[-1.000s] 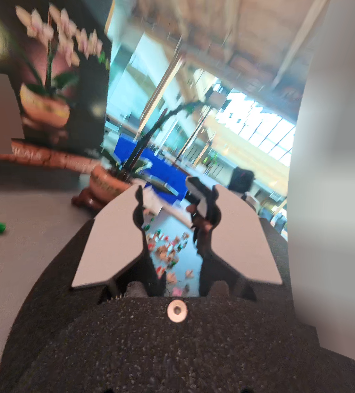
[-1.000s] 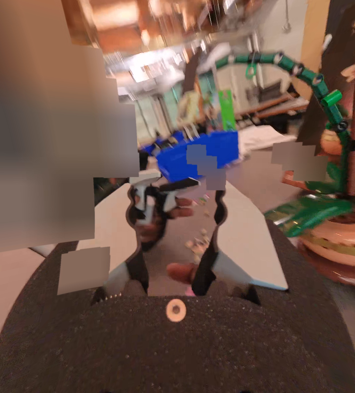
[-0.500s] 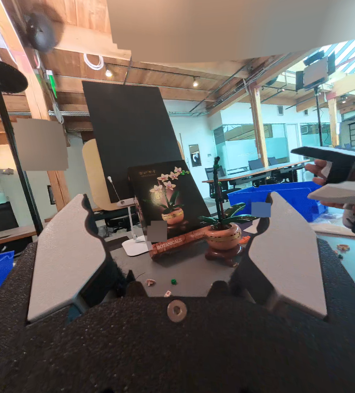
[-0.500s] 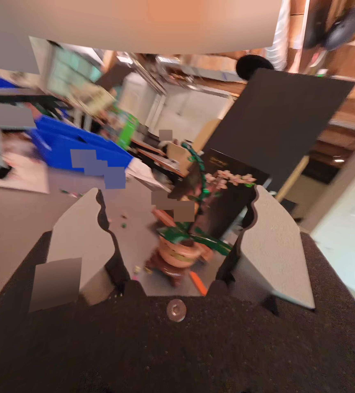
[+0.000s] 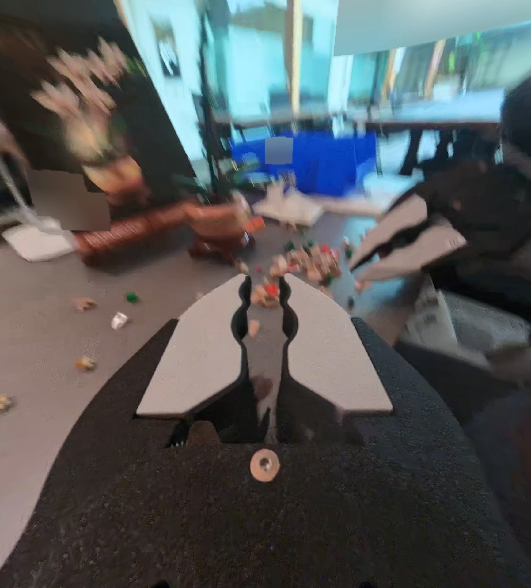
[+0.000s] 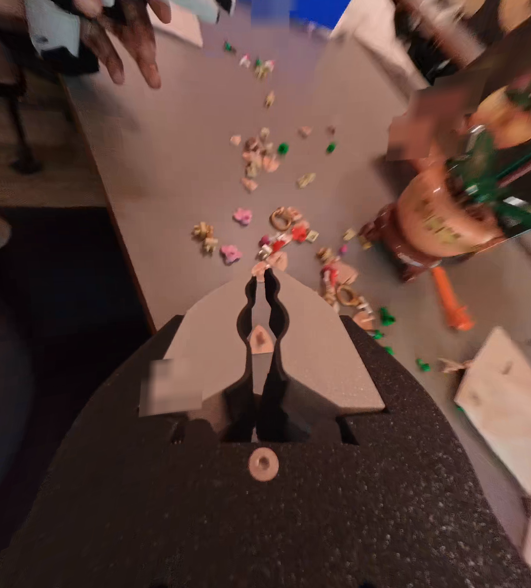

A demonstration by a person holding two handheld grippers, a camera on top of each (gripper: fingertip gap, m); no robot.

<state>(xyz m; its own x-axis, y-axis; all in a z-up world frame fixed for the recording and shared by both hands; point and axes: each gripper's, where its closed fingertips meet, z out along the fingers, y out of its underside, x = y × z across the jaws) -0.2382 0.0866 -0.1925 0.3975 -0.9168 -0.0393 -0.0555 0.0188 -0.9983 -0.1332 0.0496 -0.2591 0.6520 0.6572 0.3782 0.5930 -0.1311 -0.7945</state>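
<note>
My left gripper (image 5: 265,281) hangs over the grey table (image 5: 35,318) with a narrow gap between its fingers and nothing in it. It points at a pile of small toy-brick pieces (image 5: 305,264). My right gripper (image 6: 261,275) is almost fully closed above the same scatter of pieces (image 6: 283,238). A small pale piece (image 6: 258,269) sits right at its tips; the blur hides whether it is pinched. The right gripper also shows in the left wrist view (image 5: 354,273), over the pile. A brick-built flower pot with a green stem (image 6: 439,222) stands to the right; it also shows in the left wrist view (image 5: 222,219).
A dark box with an orchid picture (image 5: 98,127) stands behind the pot, and a blue bin (image 5: 321,159) farther back. An orange tool (image 6: 448,302) and a white paper packet (image 6: 506,397) lie right. A hand (image 6: 130,47) shows upper left. The table edge (image 6: 108,203) runs along the left.
Both grippers were wide open half a second ago and have closed down. Both have tipped down from the room and the plant toward the pieces on the table.
</note>
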